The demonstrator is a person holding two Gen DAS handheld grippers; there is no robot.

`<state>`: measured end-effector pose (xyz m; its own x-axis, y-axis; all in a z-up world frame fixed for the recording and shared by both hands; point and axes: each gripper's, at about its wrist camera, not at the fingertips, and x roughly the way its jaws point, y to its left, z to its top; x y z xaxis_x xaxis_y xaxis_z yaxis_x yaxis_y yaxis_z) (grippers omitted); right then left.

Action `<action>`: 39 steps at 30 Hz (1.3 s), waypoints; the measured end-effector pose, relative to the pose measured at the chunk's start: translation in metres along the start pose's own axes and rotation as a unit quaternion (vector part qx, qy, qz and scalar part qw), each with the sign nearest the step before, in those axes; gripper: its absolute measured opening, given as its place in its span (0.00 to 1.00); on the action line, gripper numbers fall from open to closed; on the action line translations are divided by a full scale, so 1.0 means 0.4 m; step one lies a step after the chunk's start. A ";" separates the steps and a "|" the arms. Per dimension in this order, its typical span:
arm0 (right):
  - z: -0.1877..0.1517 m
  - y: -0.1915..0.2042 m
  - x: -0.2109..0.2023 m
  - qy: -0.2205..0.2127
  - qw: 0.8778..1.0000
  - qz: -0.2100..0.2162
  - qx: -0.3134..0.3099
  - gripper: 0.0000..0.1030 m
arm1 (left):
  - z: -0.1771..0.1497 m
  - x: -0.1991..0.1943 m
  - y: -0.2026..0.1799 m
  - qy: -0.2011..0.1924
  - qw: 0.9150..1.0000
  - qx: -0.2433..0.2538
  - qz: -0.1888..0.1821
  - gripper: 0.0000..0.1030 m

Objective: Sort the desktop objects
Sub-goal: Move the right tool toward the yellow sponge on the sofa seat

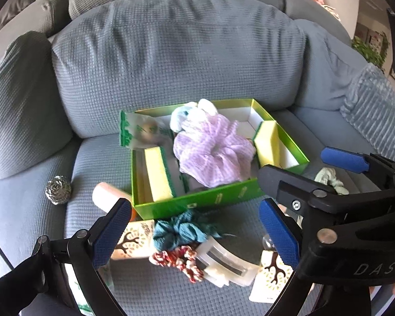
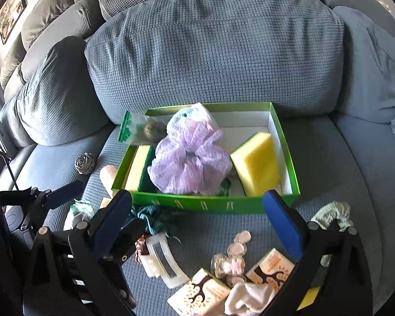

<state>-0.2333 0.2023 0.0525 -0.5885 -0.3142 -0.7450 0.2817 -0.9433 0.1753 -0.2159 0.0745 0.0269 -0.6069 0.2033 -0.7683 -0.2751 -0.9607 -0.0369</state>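
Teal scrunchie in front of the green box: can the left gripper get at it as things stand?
Probably yes. The teal scrunchie lies uncovered on the cushion between the open left gripper fingers, with only the red-white scrunchie touching its near side.

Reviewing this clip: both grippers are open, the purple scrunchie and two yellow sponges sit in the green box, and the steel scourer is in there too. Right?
Not quite. The steel scourer lies on the sofa cushion left of the green box, outside it, as the left wrist view shows. The rest holds: purple scrunchie, both sponges inside, both grippers open.
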 end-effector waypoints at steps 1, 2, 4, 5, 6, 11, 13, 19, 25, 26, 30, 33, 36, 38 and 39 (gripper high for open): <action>-0.004 -0.001 -0.001 0.001 1.000 0.000 0.000 0.98 | -0.004 -0.002 -0.005 0.000 1.000 0.001 0.000 0.95; -0.009 -0.002 -0.003 0.002 1.000 0.000 0.001 0.98 | -0.006 -0.003 -0.006 0.000 1.000 0.001 -0.001 0.95; -0.020 -0.005 -0.008 0.003 1.000 0.000 0.002 0.98 | -0.012 -0.006 -0.012 0.001 1.000 0.001 -0.005 0.95; -0.025 -0.005 -0.010 0.003 1.000 0.000 0.001 0.98 | -0.016 -0.008 -0.014 0.001 1.000 0.001 -0.004 0.95; -0.031 -0.006 -0.013 0.004 1.000 -0.001 0.002 0.98 | -0.019 -0.010 -0.017 0.000 1.000 0.001 -0.005 0.95; -0.058 -0.011 -0.027 0.006 1.000 -0.002 0.002 0.98 | -0.039 -0.023 -0.029 -0.002 1.000 0.004 -0.002 0.95; -0.071 -0.013 -0.033 0.008 1.000 -0.004 0.001 0.98 | -0.052 -0.027 -0.036 0.000 1.000 0.005 -0.004 0.95; -0.111 -0.026 -0.049 0.015 1.000 -0.007 0.003 0.98 | -0.085 -0.032 -0.060 0.008 1.000 0.006 -0.015 0.95; -0.147 -0.048 -0.071 0.021 1.000 -0.014 0.006 0.98 | -0.118 -0.041 -0.095 0.016 0.999 0.019 -0.026 0.95; -0.154 -0.054 -0.075 0.022 1.000 -0.016 0.008 0.98 | -0.122 -0.043 -0.098 0.016 0.999 0.020 -0.028 0.95; -0.174 -0.064 -0.086 0.025 0.999 -0.013 0.015 0.98 | -0.142 -0.048 -0.120 0.021 0.999 0.028 -0.037 0.95; -0.191 -0.070 -0.091 0.029 0.999 -0.013 0.018 0.98 | -0.158 -0.049 -0.132 0.027 0.998 0.031 -0.044 0.95; -0.214 -0.079 -0.098 0.034 0.999 -0.012 0.020 0.98 | -0.175 -0.052 -0.146 0.031 0.998 0.039 -0.050 0.95; -0.222 -0.085 -0.103 0.036 0.999 -0.014 0.024 0.98 | -0.187 -0.057 -0.157 0.031 0.997 0.046 -0.054 0.95; -0.228 -0.090 -0.107 0.036 0.999 -0.015 0.026 0.98 | -0.193 -0.059 -0.163 0.031 0.997 0.050 -0.054 0.95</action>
<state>-0.1490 0.2595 0.0195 -0.5389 -0.2787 -0.7949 0.2242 -0.9571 0.1836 -0.1263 0.1178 -0.0020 -0.5235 0.2904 -0.8010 -0.4119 -0.9092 -0.0605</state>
